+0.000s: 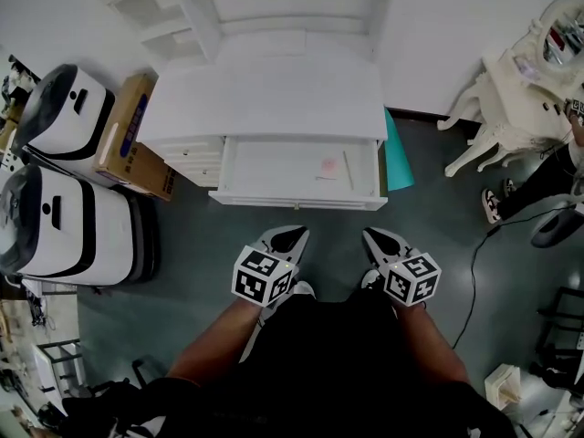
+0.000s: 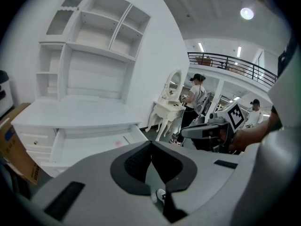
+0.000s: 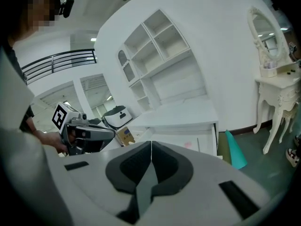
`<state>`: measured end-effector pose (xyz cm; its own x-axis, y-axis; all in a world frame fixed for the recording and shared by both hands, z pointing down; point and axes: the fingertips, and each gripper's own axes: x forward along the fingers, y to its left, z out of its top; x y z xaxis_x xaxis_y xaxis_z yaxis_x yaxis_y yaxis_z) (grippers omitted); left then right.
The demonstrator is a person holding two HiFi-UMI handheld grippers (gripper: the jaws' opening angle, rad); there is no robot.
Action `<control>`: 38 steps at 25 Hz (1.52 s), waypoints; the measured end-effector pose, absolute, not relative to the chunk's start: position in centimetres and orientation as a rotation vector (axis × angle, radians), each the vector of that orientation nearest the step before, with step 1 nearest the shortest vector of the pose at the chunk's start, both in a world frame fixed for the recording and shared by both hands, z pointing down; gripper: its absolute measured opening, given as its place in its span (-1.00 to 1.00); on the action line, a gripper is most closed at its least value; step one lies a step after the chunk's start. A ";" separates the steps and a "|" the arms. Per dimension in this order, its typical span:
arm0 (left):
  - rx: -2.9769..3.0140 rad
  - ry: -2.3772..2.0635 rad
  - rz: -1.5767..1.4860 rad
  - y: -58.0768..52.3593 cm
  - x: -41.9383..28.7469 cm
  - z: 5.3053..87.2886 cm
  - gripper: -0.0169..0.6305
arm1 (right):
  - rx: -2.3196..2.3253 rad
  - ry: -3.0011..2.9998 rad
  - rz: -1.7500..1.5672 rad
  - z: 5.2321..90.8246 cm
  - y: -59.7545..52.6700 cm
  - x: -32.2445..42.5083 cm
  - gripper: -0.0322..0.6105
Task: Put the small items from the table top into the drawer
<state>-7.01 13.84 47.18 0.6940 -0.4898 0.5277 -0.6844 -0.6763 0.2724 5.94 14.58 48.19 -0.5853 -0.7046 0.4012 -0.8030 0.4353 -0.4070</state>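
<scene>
A small pink item [image 1: 328, 164] lies inside the open drawer [image 1: 297, 199], toward its right half, well ahead of both sets of fingertips. Just right of it lies a thin pale stick [image 1: 348, 167], running front to back. What either one is cannot be told. The drawer is pulled out from under the white table top [image 1: 274, 99], its front edge the nearest part of the desk to the fingers.

The left gripper [image 1: 292, 237] and right gripper [image 1: 377, 239] are held side by side, low, in front of the person's legs, over the grey floor and short of the drawer. Both point forward at the drawer. Each gripper's own view shows its two dark fingers pressed together, pads meeting along a thin line, with nothing pinched between them.

Beyond the table top, farther from the fingertips, white shelves [image 1: 274, 7] rise against the wall. Left of the left fingers stand two white machines [image 1: 64, 217] with dark tops, with a cardboard box [image 1: 128, 135] leaning between them and the desk. Right of the right fingers, a teal panel [image 1: 397, 158] stands against the desk's side. Farther right are a cream dressing table [image 1: 538, 71] with a mirror, and another person's leg and shoe [image 1: 497, 203].
</scene>
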 end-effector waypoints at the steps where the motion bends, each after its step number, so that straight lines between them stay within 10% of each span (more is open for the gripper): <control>1: 2.451 -0.915 0.578 13.9 -6.9 47.0 -0.91 | 1.320 -2.519 0.849 48.2 14.5 6.1 -0.81; 38: 2.404 -1.049 0.576 15.6 0.5 46.5 -0.91 | 1.183 -2.535 0.780 48.5 15.4 13.6 -0.82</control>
